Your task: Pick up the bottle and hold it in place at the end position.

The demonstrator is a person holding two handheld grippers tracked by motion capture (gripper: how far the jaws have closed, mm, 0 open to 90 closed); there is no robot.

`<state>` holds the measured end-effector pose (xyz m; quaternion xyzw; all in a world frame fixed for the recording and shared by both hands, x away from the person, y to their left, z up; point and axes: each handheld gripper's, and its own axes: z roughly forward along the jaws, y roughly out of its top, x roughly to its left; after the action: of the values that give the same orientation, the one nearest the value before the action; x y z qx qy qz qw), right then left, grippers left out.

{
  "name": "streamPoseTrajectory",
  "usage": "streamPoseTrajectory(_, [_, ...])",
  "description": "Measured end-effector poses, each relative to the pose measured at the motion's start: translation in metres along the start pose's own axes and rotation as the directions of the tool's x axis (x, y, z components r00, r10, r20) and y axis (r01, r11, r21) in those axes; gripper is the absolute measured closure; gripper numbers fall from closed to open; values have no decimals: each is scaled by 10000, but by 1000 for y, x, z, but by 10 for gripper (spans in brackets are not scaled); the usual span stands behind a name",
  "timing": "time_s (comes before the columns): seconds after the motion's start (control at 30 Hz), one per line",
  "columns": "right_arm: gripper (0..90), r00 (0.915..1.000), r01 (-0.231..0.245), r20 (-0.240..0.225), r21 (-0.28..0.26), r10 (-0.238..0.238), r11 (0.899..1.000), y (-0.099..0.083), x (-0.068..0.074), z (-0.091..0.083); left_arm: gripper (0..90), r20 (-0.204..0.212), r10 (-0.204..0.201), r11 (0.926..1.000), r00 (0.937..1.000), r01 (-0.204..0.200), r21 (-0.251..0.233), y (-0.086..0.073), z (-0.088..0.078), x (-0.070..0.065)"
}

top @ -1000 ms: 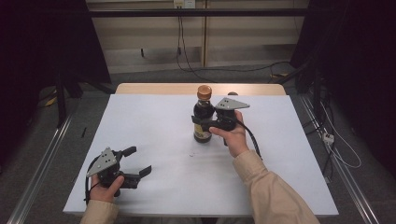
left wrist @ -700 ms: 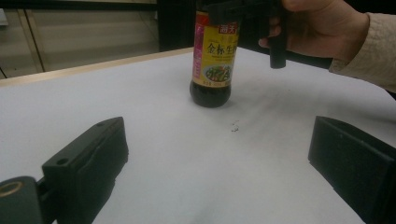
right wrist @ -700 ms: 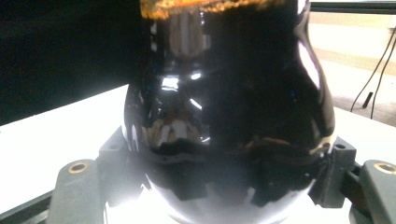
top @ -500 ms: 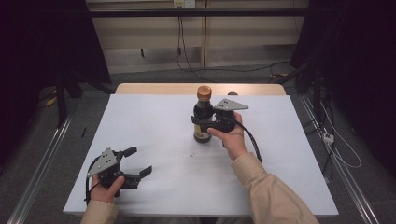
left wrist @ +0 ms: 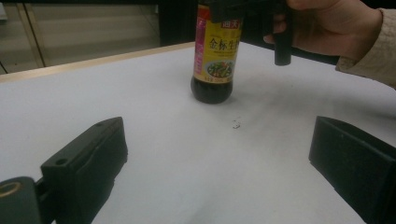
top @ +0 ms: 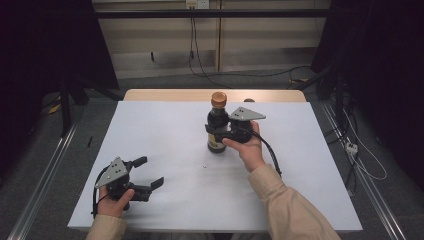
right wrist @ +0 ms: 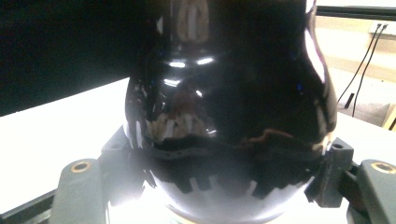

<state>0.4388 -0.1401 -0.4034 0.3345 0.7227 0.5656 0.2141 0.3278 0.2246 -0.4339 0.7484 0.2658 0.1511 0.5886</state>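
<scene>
Right now the step in hand looks like securing a grasp on the dark sauce bottle point(top: 217, 131), which stands upright on the white desk point(top: 165, 125), towards its far edge and near the middle. The right gripper point(top: 220, 134) comes at the bottle from the side, and its jaws have just been closing with the glossy body between them; in the right gripper view the pads sit against both flanks of the bottle point(right wrist: 233, 93), so it is pinching the bottle below the shoulder. The orange-brown cap point(top: 218, 99) is on. The left gripper point(top: 148, 172) rests well apart from the bottle, towards the near left corner of the desk, its jaws spread wide with nothing between them; its own view looks across bare desk to the yellow label point(left wrist: 223, 49).

Judging from this, the next move calls for a firm, level hold before any lift or tilt, since the glass looks smooth and could slip. If the cap is to come off, the left gripper must travel across to the bottle.
</scene>
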Motion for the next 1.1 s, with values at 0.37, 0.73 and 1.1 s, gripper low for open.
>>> streamPoseTrajectory(0.37, [279,10000,79,17,-4,-79,10000,-1,0,0,39,-392,202,9996,9990,-194,219,18,14,2])
streamPoseTrajectory(0.73, [282,9999,102,14,19,-102,9999,-1,0,0,44,-395,2,9994,9992,11,334,34,18,4])
streamPoseTrajectory(1.1, [284,9999,116,8,53,-116,9999,-1,0,0,45,-243,-312,9988,9992,321,371,52,34,6])
